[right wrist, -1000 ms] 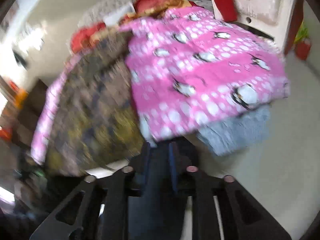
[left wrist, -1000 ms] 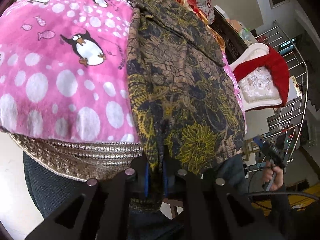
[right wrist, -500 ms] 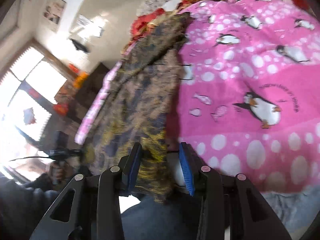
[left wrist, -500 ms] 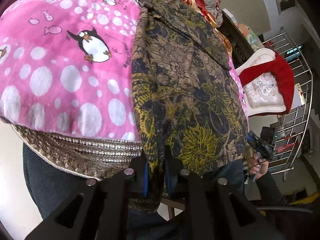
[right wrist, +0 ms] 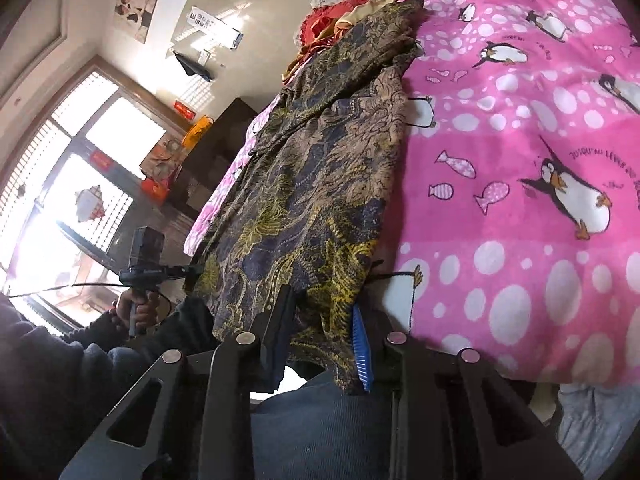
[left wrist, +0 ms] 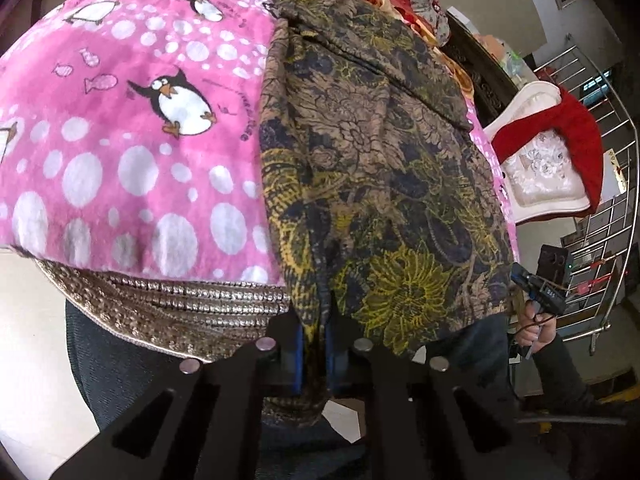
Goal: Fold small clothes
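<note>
Pinching the floral garment (left wrist: 380, 184), left hand-held gripper (left wrist: 314, 350); right hand-held gripper (right wrist: 320, 344) closing around its hem.

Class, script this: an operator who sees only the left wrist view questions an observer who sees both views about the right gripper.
Operator: Has the right gripper caught the hem?
Observer: The right gripper is closing, the floral garment hem between its jaws; one blue pad shows bare.
Operator: What lies under the pink blanket there?
Observer: Grey cloth shows beneath the pink blanket near edge.
Operator: How does my left gripper look from there?
Observer: The left gripper sits at the garment's other corner, a hand on its handle, before a bright window.
</note>
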`<move>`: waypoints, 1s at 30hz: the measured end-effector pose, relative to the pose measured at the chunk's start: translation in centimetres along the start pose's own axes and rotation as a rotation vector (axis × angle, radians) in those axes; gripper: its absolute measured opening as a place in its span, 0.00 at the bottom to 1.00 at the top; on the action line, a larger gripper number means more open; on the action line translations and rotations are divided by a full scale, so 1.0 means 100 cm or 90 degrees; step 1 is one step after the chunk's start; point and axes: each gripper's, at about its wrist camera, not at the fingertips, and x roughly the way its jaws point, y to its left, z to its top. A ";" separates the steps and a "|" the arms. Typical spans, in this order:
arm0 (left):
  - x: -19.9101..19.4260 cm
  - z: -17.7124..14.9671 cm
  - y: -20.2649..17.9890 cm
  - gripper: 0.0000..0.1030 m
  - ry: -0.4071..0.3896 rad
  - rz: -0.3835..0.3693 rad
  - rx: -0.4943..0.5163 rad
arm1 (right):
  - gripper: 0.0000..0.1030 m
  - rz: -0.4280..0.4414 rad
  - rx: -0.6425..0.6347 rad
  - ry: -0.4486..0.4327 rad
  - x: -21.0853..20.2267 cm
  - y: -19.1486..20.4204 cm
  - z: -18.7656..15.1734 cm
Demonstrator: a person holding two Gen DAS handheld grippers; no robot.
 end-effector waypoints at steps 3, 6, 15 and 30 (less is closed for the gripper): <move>-0.007 -0.002 -0.004 0.06 -0.011 -0.007 0.008 | 0.03 -0.018 -0.004 -0.020 -0.008 0.006 0.000; -0.028 -0.002 -0.006 0.06 -0.040 -0.052 0.012 | 0.01 -0.027 -0.019 -0.064 -0.030 0.025 0.001; -0.091 0.025 0.008 0.05 -0.162 -0.203 0.002 | 0.01 -0.046 -0.034 -0.177 -0.072 0.080 0.024; -0.182 0.003 -0.013 0.06 -0.240 -0.229 0.083 | 0.00 -0.098 -0.115 -0.255 -0.150 0.160 0.029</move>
